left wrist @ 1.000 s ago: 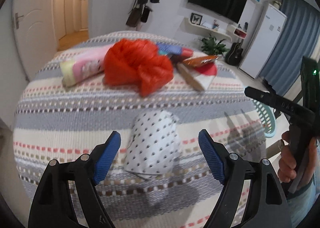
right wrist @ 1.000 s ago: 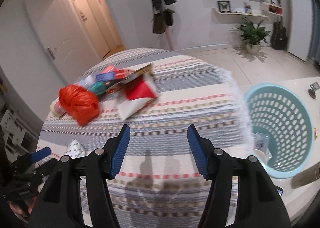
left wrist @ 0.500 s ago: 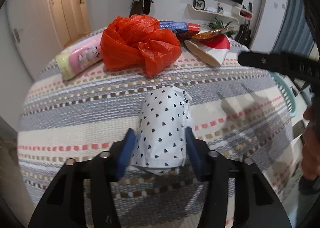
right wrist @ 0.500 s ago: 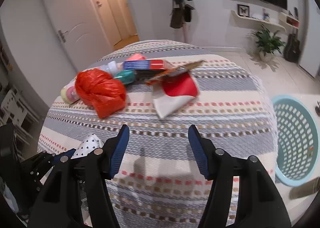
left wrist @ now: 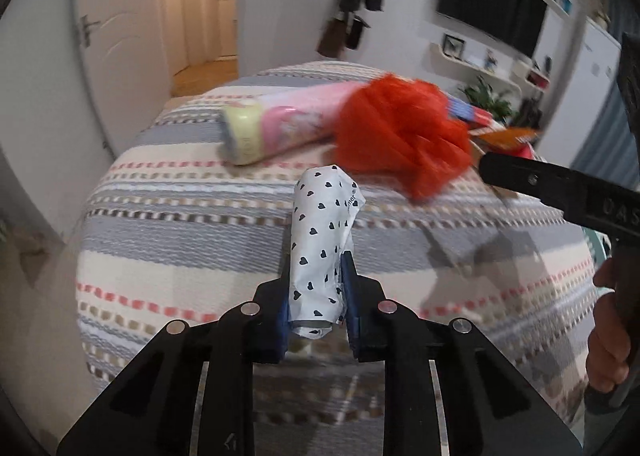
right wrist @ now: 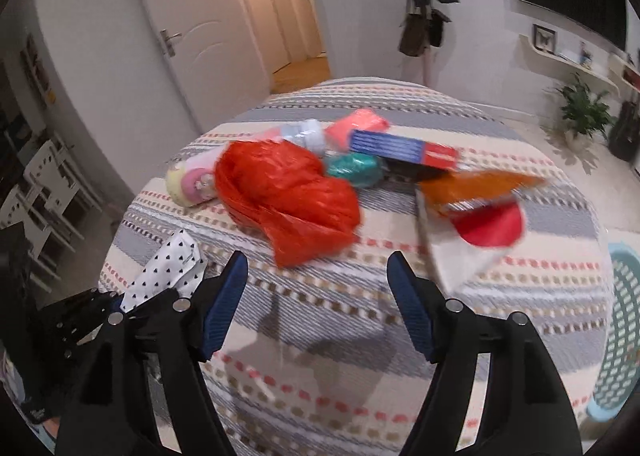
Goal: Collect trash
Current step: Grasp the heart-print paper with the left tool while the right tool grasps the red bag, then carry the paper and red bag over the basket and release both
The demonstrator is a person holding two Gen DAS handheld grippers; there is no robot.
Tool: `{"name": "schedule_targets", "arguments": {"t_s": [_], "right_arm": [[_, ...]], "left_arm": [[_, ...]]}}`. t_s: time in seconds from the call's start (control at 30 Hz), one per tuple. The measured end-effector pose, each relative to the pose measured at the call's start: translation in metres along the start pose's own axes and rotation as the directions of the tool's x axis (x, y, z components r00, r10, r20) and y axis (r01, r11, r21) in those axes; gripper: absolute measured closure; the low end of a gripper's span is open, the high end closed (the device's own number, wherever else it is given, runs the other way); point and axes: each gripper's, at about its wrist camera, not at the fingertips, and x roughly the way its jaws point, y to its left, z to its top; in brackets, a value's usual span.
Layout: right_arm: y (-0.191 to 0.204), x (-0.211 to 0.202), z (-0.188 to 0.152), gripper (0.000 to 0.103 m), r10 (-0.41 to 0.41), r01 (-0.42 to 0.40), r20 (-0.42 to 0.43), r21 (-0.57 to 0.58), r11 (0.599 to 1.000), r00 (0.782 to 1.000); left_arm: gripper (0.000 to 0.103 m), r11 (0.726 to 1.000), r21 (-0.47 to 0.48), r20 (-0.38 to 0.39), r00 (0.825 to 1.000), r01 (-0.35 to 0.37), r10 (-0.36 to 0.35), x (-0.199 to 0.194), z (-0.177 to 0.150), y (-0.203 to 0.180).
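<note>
My left gripper (left wrist: 316,304) is shut on a white wrapper with black hearts (left wrist: 320,244), squeezed narrow and held just above the striped tablecloth (left wrist: 180,232). The wrapper also shows in the right wrist view (right wrist: 168,268), at the left gripper (right wrist: 120,304). My right gripper (right wrist: 318,296) is open and empty above the cloth, short of a crumpled red plastic bag (right wrist: 288,191). The red bag (left wrist: 400,135) lies beyond the wrapper. A pink tube (left wrist: 280,127) lies to its left.
Behind the red bag lie a teal wad (right wrist: 352,169), a blue-red box (right wrist: 400,147), an orange wrapper (right wrist: 476,187) and a white-red packet (right wrist: 472,240). A light-blue basket (right wrist: 620,328) stands on the floor at the right. The right gripper's arm (left wrist: 560,187) crosses the left view.
My left gripper closed on the heart-print wrapper and lifted it off the cloth. My right gripper moved forward and left toward the red bag, still open.
</note>
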Motion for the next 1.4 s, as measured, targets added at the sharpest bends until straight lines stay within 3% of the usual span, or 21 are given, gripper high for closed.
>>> {"name": "schedule_targets", "arguments": {"t_s": [0.33,0.53,0.57,0.7,0.83,1.07,1.4], "right_arm": [[0.015,0.046,0.027,0.035,-0.069,0.068,-0.022,-0.052,0.996,0.997],[0.018,0.067,0.025,0.036,-0.084,0.081,-0.044,-0.061,0.995,0.996],[0.019,0.067,0.024,0.039,-0.086,0.083,-0.042,-0.065,0.994,0.995],[0.022,0.066,0.020,0.069,-0.081,0.077,-0.035,-0.086,0.993,0.996],[0.024,0.057,0.016,0.075,-0.050,0.048,-0.015,-0.090,0.995,0.999],[0.018,0.012,0.014,0.076,-0.027,0.033,0.077,-0.073,0.997,0.997],[-0.009,-0.061,0.016,0.076,-0.056,0.061,0.226,-0.016,0.998,0.972]], "left_arm": [[0.083,0.995,-0.096,0.013,1.000,0.030,-0.028,0.005,0.002,0.028],[0.083,0.997,-0.071,0.019,0.999,0.039,-0.037,0.005,0.002,0.020],[0.083,0.998,-0.060,0.022,0.999,0.031,-0.029,0.004,0.001,0.018],[0.083,1.000,-0.027,0.037,0.999,-0.002,0.003,0.003,0.000,0.010],[0.083,1.000,-0.009,0.048,0.999,-0.014,0.014,0.000,0.001,0.002],[0.083,1.000,0.005,0.108,0.994,-0.009,0.009,-0.023,0.010,-0.010],[0.083,0.997,0.060,0.202,0.978,0.045,-0.056,-0.058,0.040,-0.041]]}}
